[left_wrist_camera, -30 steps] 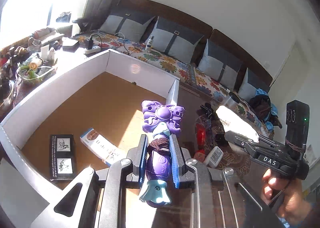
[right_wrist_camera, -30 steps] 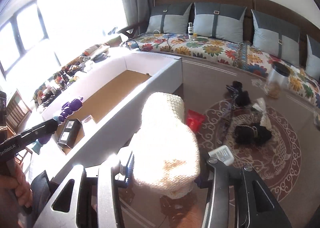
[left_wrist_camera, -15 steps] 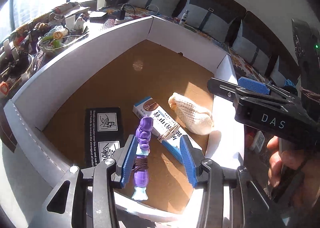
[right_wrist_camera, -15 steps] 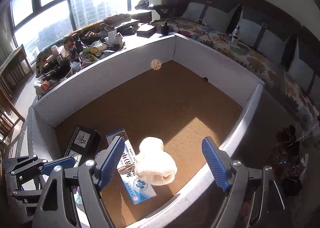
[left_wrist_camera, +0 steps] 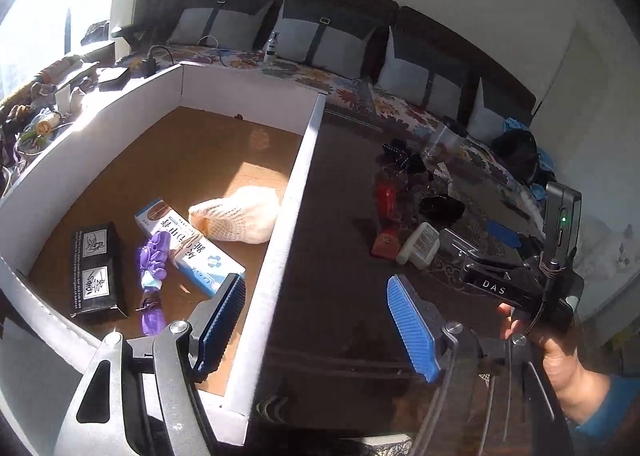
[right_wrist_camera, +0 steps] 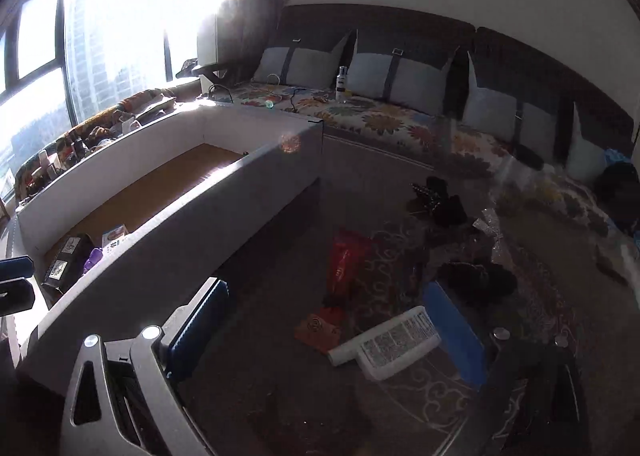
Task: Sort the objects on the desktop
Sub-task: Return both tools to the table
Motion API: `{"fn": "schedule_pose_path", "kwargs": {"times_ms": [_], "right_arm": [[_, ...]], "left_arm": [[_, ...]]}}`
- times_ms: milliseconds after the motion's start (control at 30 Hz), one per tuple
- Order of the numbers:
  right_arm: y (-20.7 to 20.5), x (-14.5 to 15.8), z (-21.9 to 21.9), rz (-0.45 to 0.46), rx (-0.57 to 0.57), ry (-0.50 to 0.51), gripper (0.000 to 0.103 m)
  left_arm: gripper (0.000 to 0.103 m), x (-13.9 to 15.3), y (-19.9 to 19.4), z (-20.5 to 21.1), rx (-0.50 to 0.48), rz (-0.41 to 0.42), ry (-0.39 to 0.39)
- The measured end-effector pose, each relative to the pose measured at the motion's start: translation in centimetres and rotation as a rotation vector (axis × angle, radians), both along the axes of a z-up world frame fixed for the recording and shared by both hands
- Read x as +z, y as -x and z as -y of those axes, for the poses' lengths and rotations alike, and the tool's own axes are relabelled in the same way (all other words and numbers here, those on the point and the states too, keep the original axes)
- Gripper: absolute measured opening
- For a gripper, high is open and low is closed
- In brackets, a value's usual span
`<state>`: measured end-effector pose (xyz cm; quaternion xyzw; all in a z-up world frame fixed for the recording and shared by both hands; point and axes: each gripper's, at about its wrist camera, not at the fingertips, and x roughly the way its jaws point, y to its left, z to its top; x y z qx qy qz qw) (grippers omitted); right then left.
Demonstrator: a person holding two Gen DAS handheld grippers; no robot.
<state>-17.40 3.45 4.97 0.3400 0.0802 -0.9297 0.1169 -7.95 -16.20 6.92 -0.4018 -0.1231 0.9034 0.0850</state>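
Observation:
A white box (left_wrist_camera: pixel 280 240) with a brown floor holds a purple toy (left_wrist_camera: pixel 152 276), a cream knitted piece (left_wrist_camera: pixel 236 214), a blue-and-white carton (left_wrist_camera: pixel 188 244) and a black box (left_wrist_camera: pixel 94 272). My left gripper (left_wrist_camera: pixel 316 326) hangs over the box's right wall. Its jaws are opening and nothing is between them. My right gripper (right_wrist_camera: pixel 326 336) is above the dark table to the right of the box. Its jaws are opening wide and are empty. On the table below them lie a white bottle (right_wrist_camera: pixel 384 344) and an orange packet (right_wrist_camera: pixel 320 328).
A red packet (right_wrist_camera: pixel 344 260), black clips (right_wrist_camera: pixel 436 196) and a black bundle (right_wrist_camera: pixel 476 276) lie further out on the patterned table. A clear jar (left_wrist_camera: pixel 440 144) stands near the sofa. A hand (left_wrist_camera: pixel 556 340) holds the right gripper's handle. Cluttered shelves line the window side.
The left gripper let go of the purple toy and the right let go of the cream knitted piece. Both now lie in the box. Both grippers opened and swung right, toward the table.

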Motion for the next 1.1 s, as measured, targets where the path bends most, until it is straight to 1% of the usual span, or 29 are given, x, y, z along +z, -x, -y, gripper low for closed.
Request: {"fn": "schedule_pose_path", "kwargs": {"times_ms": [133, 200, 267, 333, 400, 467, 533, 633, 700, 767, 800, 833, 900, 967, 1100], "right_arm": [[-1.8, -4.3, -8.2, 0.103, -0.130, -0.059, 0.099], [-3.2, -6.3, -11.8, 0.135, -0.178, -0.087, 0.099], [-4.5, -7.4, -14.8, 0.148, -0.215, -0.096, 0.099], [-5.3, -8.1, -16.9, 0.158, -0.245, -0.079, 0.099], [-5.8, -8.4, -18.4, 0.166, -0.273, -0.058, 0.099], [-6.1, -8.6, -19.3, 0.173, -0.297, -0.033, 0.099], [-6.1, -8.8, -19.7, 0.186, -0.312, -0.016, 0.099], [-6.1, -9.4, -19.7, 0.203, -0.320, -0.042, 0.099], [-5.9, -9.6, -20.0, 0.209, -0.325, -0.025, 0.099], [-5.6, -9.9, -20.3, 0.225, -0.338, -0.011, 0.103], [-5.4, -10.0, -20.6, 0.238, -0.343, 0.009, 0.103], [-5.3, -10.1, -21.0, 0.246, -0.345, 0.033, 0.103], [-5.3, -10.1, -20.9, 0.246, -0.348, 0.026, 0.103], [-5.4, -10.1, -20.8, 0.246, -0.349, 0.026, 0.103], [-5.3, -10.1, -20.8, 0.245, -0.351, 0.026, 0.103]], "left_arm": [[0.073, -1.8, 0.2, -5.9, -0.110, 0.049, 0.010], [0.073, -3.4, 0.5, -8.7, -0.154, 0.079, 0.032], [0.073, -5.4, 0.9, -11.1, -0.192, 0.107, 0.053], [0.073, -7.6, 1.3, -12.8, -0.203, 0.138, 0.090], [0.073, -9.6, 1.7, -13.9, -0.189, 0.177, 0.131], [0.072, -11.0, 2.0, -14.0, -0.173, 0.203, 0.144], [0.073, -10.9, 2.0, -14.3, -0.166, 0.160, 0.176], [0.073, -11.1, 2.3, -14.4, -0.175, 0.154, 0.227], [0.073, -11.3, 2.4, -14.6, -0.174, 0.138, 0.259], [0.073, -11.5, 2.6, -14.9, -0.171, 0.118, 0.301], [0.077, -11.5, 2.6, -15.1, -0.173, 0.107, 0.318], [0.079, -11.6, 2.8, -15.0, -0.168, 0.103, 0.309], [0.089, -11.8, 3.2, -15.0, -0.154, 0.094, 0.309], [0.094, -12.0, 3.4, -15.0, -0.138, 0.084, 0.304], [0.099, -12.2, 3.3, -15.0, -0.124, 0.064, 0.306]]}}
